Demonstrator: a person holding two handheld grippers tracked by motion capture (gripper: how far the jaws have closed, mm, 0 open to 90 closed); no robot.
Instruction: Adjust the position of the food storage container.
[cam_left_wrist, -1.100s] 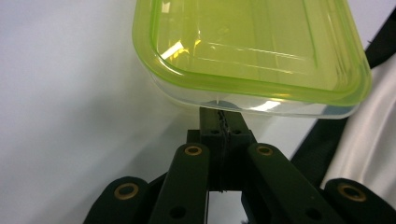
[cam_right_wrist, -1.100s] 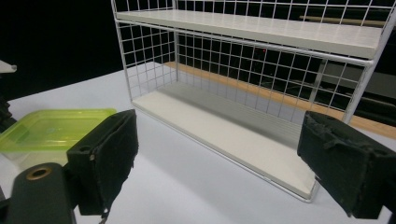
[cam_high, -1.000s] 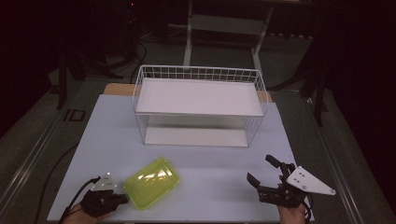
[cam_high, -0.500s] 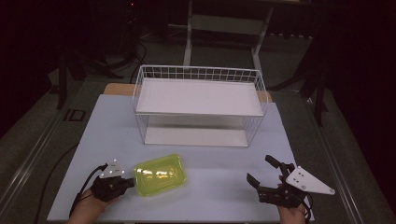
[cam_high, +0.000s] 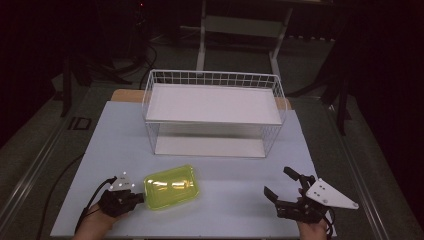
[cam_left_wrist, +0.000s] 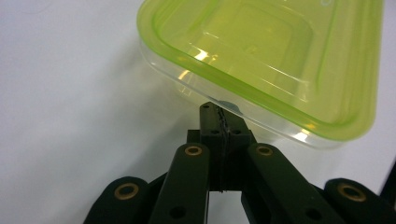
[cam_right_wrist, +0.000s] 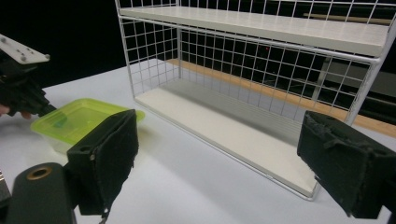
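A yellow-green lidded plastic container (cam_high: 171, 187) lies flat on the white table near the front left. My left gripper (cam_high: 140, 198) is shut, and its tips touch the container's left end. In the left gripper view the closed jaws (cam_left_wrist: 219, 112) meet just under the container (cam_left_wrist: 261, 60) rim, against its clear wall. My right gripper (cam_high: 278, 181) stands open at the front right with nothing between its pads (cam_right_wrist: 105, 158). The right gripper view also shows the container (cam_right_wrist: 79, 119) and the left gripper (cam_right_wrist: 23, 93) farther off.
A white wire rack (cam_high: 212, 102) with two white shelves stands at the middle back of the table (cam_high: 225, 170). In the right gripper view the rack (cam_right_wrist: 257, 28) is close ahead. Dark floor and stands surround the table.
The container has turned from a slanted lie to square with the table front and shifted slightly right and back, with the left gripper following it. The right gripper has stayed put.
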